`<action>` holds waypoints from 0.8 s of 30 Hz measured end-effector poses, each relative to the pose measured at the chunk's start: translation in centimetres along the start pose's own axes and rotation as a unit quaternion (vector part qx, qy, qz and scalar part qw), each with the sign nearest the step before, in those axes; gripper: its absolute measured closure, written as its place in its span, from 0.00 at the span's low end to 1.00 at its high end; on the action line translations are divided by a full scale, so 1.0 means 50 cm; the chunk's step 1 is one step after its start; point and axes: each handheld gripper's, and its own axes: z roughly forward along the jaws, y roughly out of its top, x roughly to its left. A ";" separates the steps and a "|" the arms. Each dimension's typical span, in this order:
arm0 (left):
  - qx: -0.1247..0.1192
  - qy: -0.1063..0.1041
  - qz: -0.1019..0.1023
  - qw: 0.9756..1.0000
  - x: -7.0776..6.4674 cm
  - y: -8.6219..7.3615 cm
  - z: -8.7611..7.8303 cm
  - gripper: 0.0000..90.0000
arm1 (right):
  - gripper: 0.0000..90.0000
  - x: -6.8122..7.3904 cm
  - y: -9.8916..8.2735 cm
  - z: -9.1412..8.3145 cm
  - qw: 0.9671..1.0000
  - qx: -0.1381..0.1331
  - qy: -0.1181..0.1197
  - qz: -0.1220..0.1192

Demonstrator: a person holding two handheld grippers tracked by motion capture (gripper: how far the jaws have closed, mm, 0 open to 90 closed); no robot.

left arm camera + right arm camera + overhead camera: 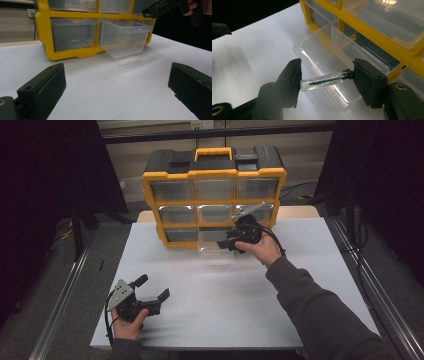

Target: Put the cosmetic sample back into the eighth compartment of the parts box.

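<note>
Nearest the camera, the left gripper (pixel 152 296) rested low on the white table (pixel 215 305), well in front of the yellow organizer (pixel 214 195). Its 2 jaws stood wide apart with nothing between them, probably waiting clear of the work. Farther on, the right gripper (pixel 231 243) hovered just before the organizer, over the clear drawer (pixel 329 62) pulled out of its bottom row. Its jaws pinched a small glass vial (pixel 324 80) end to end, black cap against 1 pad. Held above the open drawer, the vial looked ready to be dropped inside.
</note>
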 end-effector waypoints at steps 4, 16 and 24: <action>-0.001 0.000 0.000 1.000 0.000 0.000 0.000 0.02 | 0.45 -0.001 0.005 0.000 1.000 -0.001 -0.002 0.002; 0.000 -0.001 -0.001 1.000 -0.001 0.000 0.001 0.02 | 0.45 -0.014 0.014 0.007 1.000 -0.003 -0.013 0.005; 0.000 -0.001 0.001 1.000 0.000 0.000 0.000 0.02 | 0.45 -0.021 0.015 0.014 1.000 -0.003 -0.018 0.010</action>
